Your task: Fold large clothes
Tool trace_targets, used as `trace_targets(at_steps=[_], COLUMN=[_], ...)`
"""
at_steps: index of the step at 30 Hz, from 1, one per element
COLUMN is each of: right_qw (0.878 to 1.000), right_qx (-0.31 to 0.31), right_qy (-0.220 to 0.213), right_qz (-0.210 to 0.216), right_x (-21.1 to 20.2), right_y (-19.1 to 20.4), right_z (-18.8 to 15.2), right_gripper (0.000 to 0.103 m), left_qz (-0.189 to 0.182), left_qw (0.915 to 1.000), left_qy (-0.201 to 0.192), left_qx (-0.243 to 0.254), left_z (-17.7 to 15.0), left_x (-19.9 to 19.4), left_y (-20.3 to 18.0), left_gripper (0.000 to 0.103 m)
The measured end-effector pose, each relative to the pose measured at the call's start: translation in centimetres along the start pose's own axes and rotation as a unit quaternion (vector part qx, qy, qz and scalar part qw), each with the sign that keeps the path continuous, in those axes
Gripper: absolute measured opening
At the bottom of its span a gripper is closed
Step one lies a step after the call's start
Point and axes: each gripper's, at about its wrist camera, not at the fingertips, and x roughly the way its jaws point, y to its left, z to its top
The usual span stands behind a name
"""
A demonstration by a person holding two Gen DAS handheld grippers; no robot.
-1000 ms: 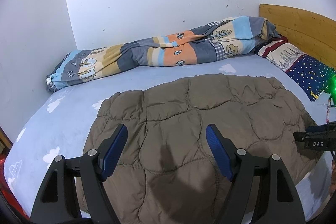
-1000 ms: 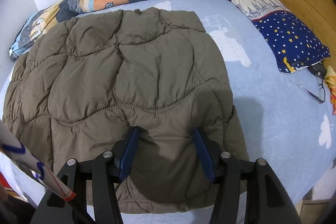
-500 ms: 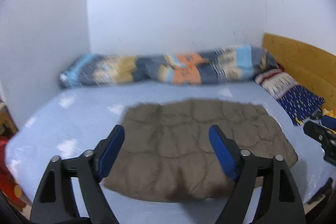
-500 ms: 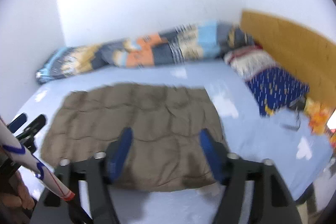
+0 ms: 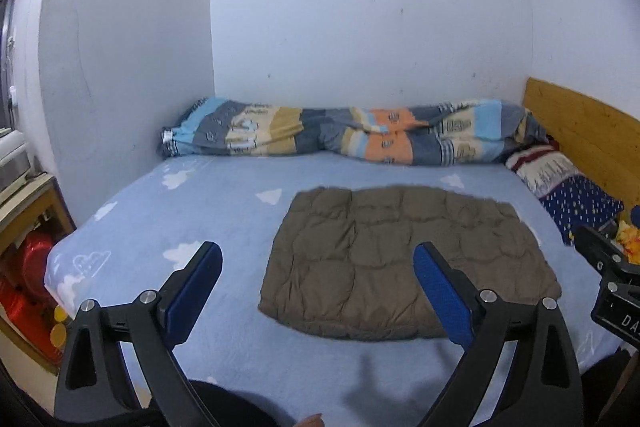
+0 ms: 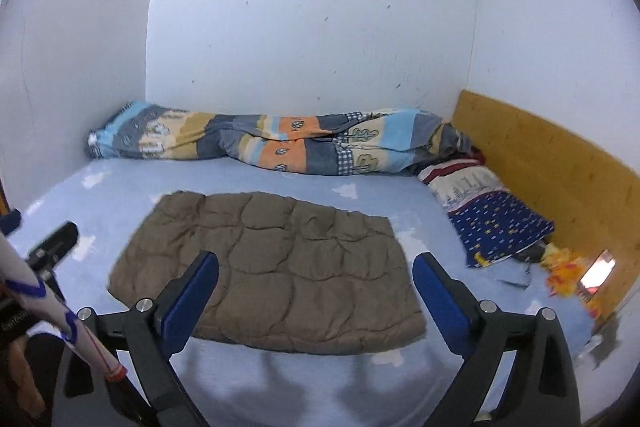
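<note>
A brown quilted garment [image 5: 404, 259] lies folded into a flat rectangle on the light blue bed sheet [image 5: 208, 211]; in the right wrist view the same garment [image 6: 276, 271] sits in the middle of the bed. My left gripper [image 5: 318, 269] hangs above the bed's near edge, back from the garment, its jaws opening with nothing between them. My right gripper [image 6: 316, 279] is likewise held back above the near edge, its jaws opening wide and empty. The right gripper's body [image 5: 612, 283] shows at the right edge of the left wrist view.
A rolled patchwork duvet [image 5: 352, 139] lies along the far wall. A starry blue pillow [image 6: 496, 223] rests by the wooden headboard [image 6: 544, 155], with yellow and orange items [image 6: 560, 271] beside it. A wooden shelf with a red object [image 5: 28, 267] stands left of the bed.
Both grippers have pulled back and risen away from the garment, so it now looks smaller and farther. Their jaws have spread wider. The garment lies still on the bed.
</note>
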Motion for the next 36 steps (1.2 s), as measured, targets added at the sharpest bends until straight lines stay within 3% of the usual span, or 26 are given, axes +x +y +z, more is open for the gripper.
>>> trace_targets(at_steps=[3, 12, 36], right_qw=[1.000, 1.000, 0.999], right_qx=[-0.012, -0.021, -0.030], right_qy=[0.002, 0.012, 0.044], right_qz=[-0.006, -0.007, -0.012], right_x=[0.3, 1.3, 3.6], right_y=[0.5, 0.9, 1.1], right_z=[-0.2, -0.7, -2.2], right_gripper=[0.100, 0.100, 0.100], left_qz=[-0.030, 0.019, 0.011], left_qw=[0.9995, 0.9990, 0.9978], left_qy=[0.009, 0.010, 0.044], left_qx=[0.003, 0.039, 0.049], left_z=[-0.2, -0.5, -1.6], left_x=[0.2, 0.9, 2.9], left_y=[0.3, -0.2, -0.9], left_gripper=[0.096, 0.096, 0.096])
